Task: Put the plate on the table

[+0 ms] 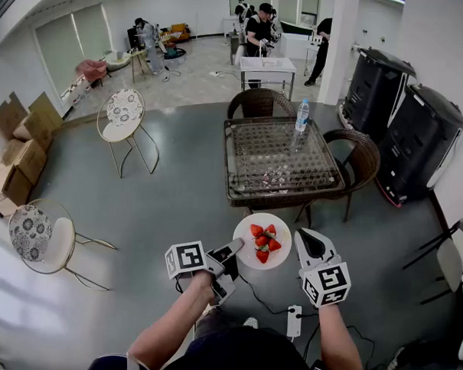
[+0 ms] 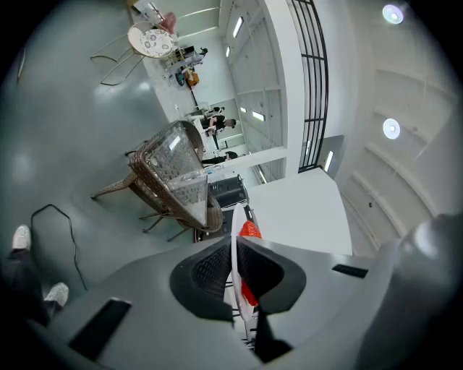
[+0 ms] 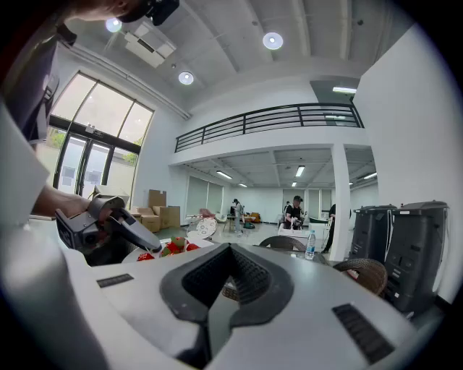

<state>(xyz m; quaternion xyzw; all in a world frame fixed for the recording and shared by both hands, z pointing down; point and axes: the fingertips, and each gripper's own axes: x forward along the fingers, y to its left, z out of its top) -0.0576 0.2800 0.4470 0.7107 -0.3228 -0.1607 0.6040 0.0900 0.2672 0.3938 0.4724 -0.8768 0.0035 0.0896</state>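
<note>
This was a large open hall used as a workspace. Beyond the square glass-topped wicker surface [image 1: 278, 161], people [image 1: 260, 28] stood at a white metal bench [image 1: 267, 65]. Brown cardboard boxes [image 1: 22, 160] were stacked far to its left, and a black-railed mezzanine [image 3: 289, 115] ran above.

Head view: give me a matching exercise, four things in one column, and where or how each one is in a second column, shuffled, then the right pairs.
Things
1. plate of strawberries
2. water bottle
3. right gripper
4. power strip

States
A. lying on the floor
B. standing on the glass table
C. clamped by its rim in the left gripper
D. shut, with nothing between its jaws

Pairs: 1-C, 2-B, 3-D, 4-A
</note>
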